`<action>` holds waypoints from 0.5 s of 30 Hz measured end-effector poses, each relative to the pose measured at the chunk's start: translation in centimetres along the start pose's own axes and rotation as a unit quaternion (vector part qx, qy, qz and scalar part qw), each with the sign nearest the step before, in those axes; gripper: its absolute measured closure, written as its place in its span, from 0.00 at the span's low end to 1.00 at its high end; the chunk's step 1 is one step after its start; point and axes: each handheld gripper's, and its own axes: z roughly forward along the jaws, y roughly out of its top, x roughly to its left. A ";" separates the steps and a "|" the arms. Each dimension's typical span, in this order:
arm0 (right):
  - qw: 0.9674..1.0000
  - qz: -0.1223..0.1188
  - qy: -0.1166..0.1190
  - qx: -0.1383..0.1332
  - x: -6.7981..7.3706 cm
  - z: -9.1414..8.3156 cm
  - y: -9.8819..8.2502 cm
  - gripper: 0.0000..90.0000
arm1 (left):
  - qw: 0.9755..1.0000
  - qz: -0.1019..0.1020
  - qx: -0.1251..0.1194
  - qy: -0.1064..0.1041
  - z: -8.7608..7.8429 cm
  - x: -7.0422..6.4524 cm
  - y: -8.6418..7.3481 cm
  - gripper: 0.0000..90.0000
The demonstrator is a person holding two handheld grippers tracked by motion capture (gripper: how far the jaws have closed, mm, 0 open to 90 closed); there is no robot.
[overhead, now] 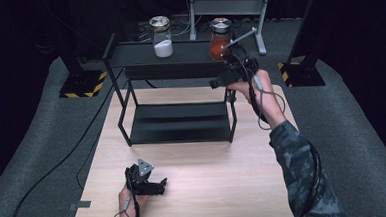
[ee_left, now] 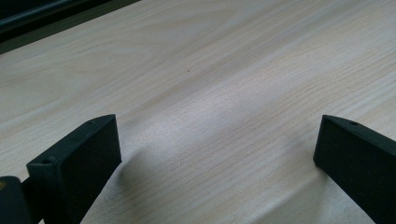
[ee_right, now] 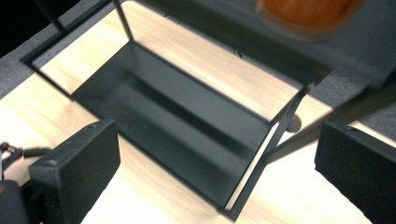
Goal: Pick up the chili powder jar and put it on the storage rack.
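A black two-tier rack stands at the back of the wooden table (overhead: 210, 187). On its top shelf (overhead: 188, 51) are a jar of white powder (overhead: 161, 37) at the left and a jar of red contents (overhead: 220, 39) at the right. My right gripper (overhead: 217, 82) hangs in front of the top shelf's right end, just below the red jar, jaws open and empty. In the right gripper view, the right gripper (ee_right: 217, 144) looks down on the lower shelf (ee_right: 173, 121), with the red jar (ee_right: 308, 11) blurred at the top. My left gripper (overhead: 160, 184) rests low at the table's front left, and in the left gripper view the left gripper (ee_left: 217, 140) is open over bare wood.
Behind the table are a grey metal stand (overhead: 228, 9) and black posts on yellow-and-black striped bases (overhead: 83, 85). Cables (overhead: 59, 165) run over the grey carpet to the left. A sleeved forearm (overhead: 299, 163) crosses the table's right side.
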 end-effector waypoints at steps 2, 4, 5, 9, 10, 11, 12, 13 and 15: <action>1.000 -0.005 0.005 -0.001 0.1 0.3 -1.8 0.00 | 1.000 0.000 0.000 0.000 0.0 0.0 0.0 0.00; 1.000 -0.007 0.009 -0.003 0.2 0.6 -3.5 0.00 | 1.000 -0.002 0.000 -0.001 0.0 0.0 0.0 0.00; 1.000 -0.008 0.011 -0.003 0.2 0.8 -4.4 0.00 | 1.000 0.001 0.001 0.000 0.0 0.0 0.0 0.00; 1.000 -0.006 0.020 0.001 0.3 2.1 -8.6 0.00 | 1.000 0.001 0.002 0.000 0.0 0.1 0.1 0.00; 1.000 -0.006 0.020 0.004 0.4 2.6 -9.6 0.00 | 1.000 0.001 0.002 0.000 0.0 0.0 0.1 0.00; 1.000 -0.004 0.021 0.008 0.5 3.1 -10.8 0.00 | 1.000 0.000 0.002 -0.001 0.0 0.1 0.1 0.00; 1.000 -0.003 0.022 0.012 0.5 3.6 -11.9 0.00 | 1.000 0.001 0.002 0.000 0.0 0.1 0.1 0.00; 1.000 -0.004 0.022 0.015 0.6 4.0 -13.0 0.00 | 1.000 0.001 0.002 0.000 0.0 0.1 0.1 0.00; 0.999 0.001 0.028 0.017 0.5 4.9 -15.6 0.00 | 1.000 0.001 0.002 0.000 0.0 0.1 0.1 0.00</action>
